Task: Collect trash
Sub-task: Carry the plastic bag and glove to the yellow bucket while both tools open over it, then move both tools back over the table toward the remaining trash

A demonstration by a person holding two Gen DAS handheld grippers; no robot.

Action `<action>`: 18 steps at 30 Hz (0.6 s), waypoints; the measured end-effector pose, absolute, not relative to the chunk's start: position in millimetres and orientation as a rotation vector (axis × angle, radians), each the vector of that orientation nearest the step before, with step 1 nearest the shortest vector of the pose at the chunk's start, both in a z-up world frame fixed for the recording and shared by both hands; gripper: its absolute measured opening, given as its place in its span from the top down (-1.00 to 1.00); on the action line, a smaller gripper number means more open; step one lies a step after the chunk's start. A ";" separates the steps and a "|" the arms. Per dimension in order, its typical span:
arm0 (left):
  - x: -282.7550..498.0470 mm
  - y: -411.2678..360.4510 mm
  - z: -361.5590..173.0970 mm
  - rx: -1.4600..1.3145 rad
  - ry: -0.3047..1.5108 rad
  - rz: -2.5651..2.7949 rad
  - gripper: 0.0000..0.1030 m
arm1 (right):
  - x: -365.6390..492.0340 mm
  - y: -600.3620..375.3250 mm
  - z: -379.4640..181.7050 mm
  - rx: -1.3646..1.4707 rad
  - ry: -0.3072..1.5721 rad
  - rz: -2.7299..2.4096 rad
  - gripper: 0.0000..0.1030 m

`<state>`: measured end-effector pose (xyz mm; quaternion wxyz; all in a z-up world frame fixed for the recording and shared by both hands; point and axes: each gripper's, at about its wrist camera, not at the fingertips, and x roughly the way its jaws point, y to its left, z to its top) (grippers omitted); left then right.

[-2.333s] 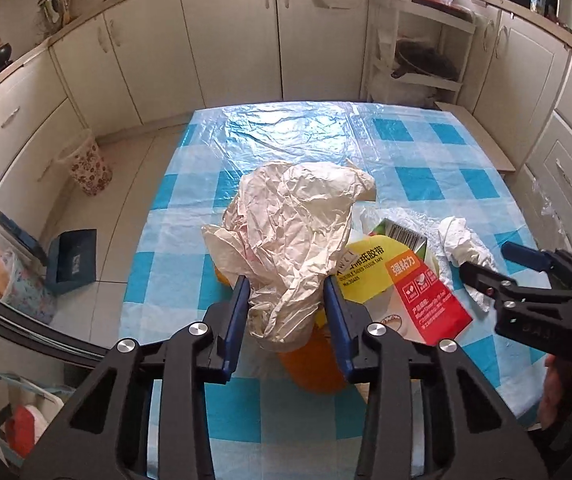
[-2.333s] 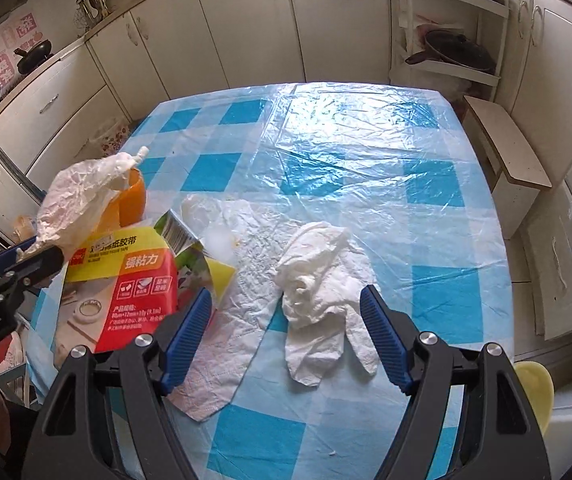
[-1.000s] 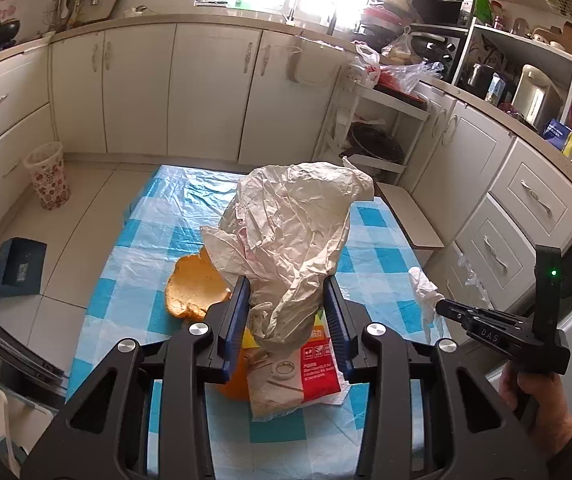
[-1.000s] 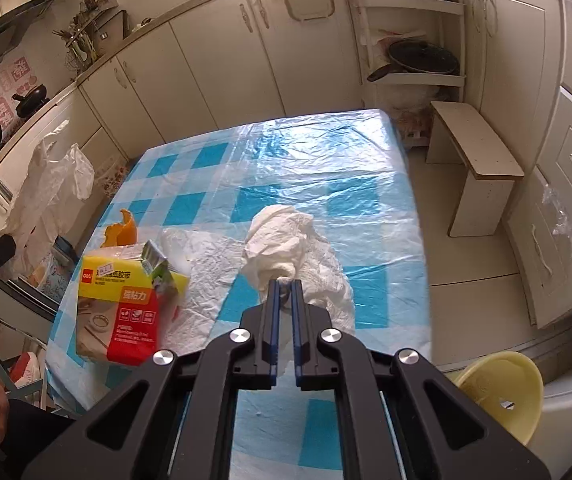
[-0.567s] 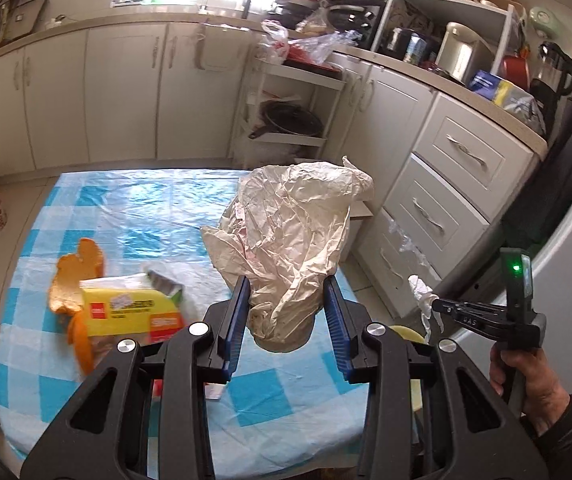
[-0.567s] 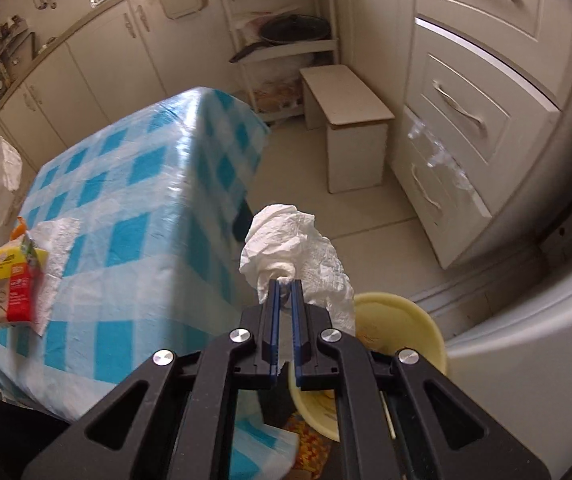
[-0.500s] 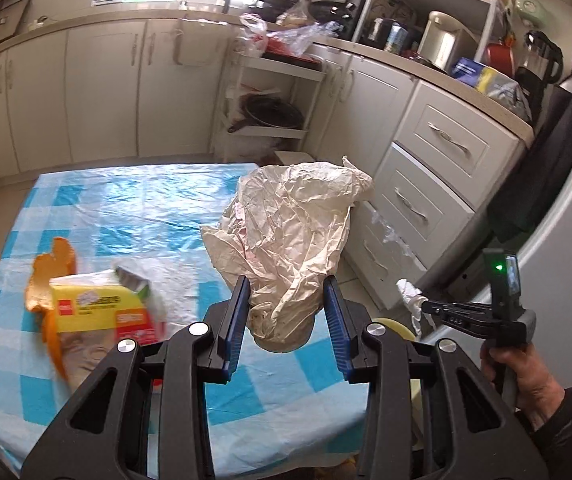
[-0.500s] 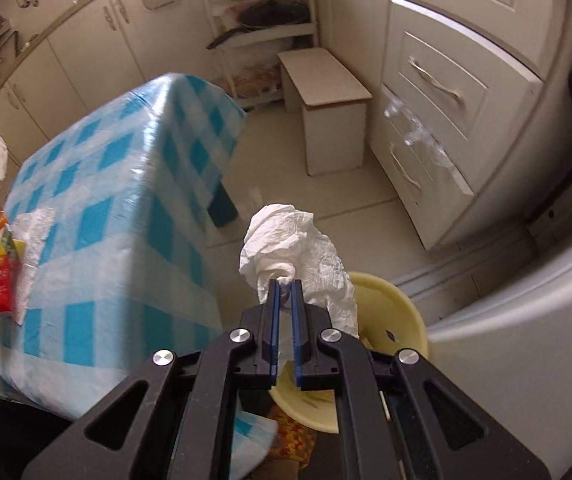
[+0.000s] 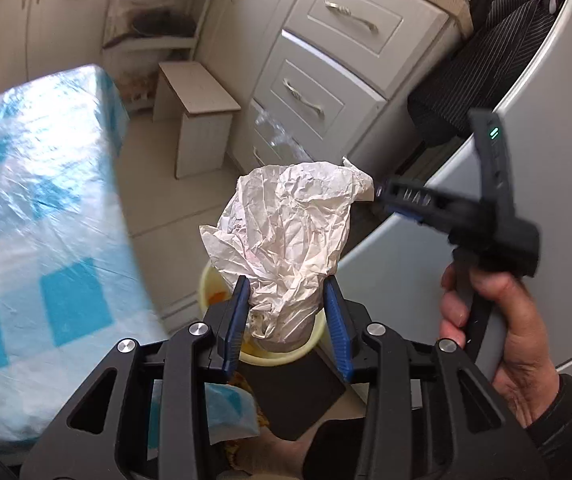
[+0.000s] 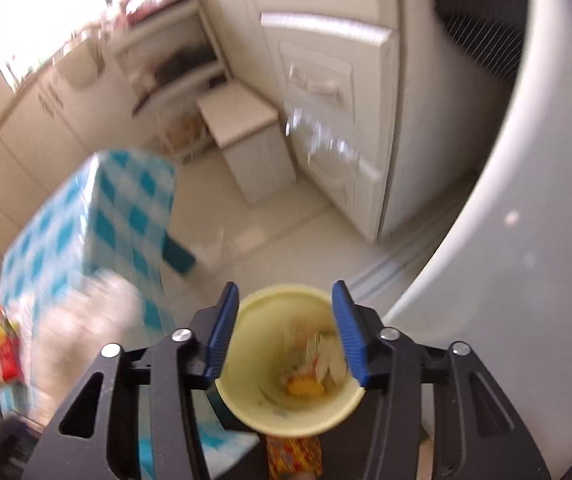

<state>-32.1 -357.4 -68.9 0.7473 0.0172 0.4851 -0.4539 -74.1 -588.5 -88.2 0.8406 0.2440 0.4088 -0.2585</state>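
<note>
My left gripper (image 9: 286, 284) is shut on a crumpled beige paper wrapper (image 9: 286, 220), which hangs over a yellow bin (image 9: 205, 280) on the floor. The right gripper (image 10: 285, 292) also points down over that yellow bin (image 10: 253, 360). Its jaws are opening, with nothing between them. White tissue scraps (image 10: 326, 356) and an orange piece (image 10: 304, 388) lie inside the bin. In the left wrist view the right gripper (image 9: 382, 194) sits just right of the wrapper's top, held by a hand (image 9: 498, 320).
The table with its blue checked cloth (image 9: 25, 220) stands to the left of the bin, and a red and yellow package (image 10: 1, 348) lies on it. A small stool (image 9: 197, 96), white drawers (image 9: 326, 60) and a large white appliance (image 10: 526, 240) border the floor.
Both grippers swung from the table to above the yellow bin. The right gripper opened and the white tissue it held is gone from its jaws. The left still grips the wrapper.
</note>
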 end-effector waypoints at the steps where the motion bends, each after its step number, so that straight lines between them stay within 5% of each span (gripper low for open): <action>1: -36.6 -369.8 -80.7 0.040 1.089 -0.999 0.31 | -78.4 -588.5 -78.2 0.523 0.813 -0.548 -0.06; 10: -31.9 -448.8 -169.6 0.082 1.317 -0.929 0.16 | -79.4 -597.0 -47.6 0.571 0.642 -0.508 -0.08; 18: -19.9 -432.2 -137.4 0.106 1.256 -0.932 -0.14 | -75.6 -593.3 -39.5 0.587 0.641 -0.487 -0.08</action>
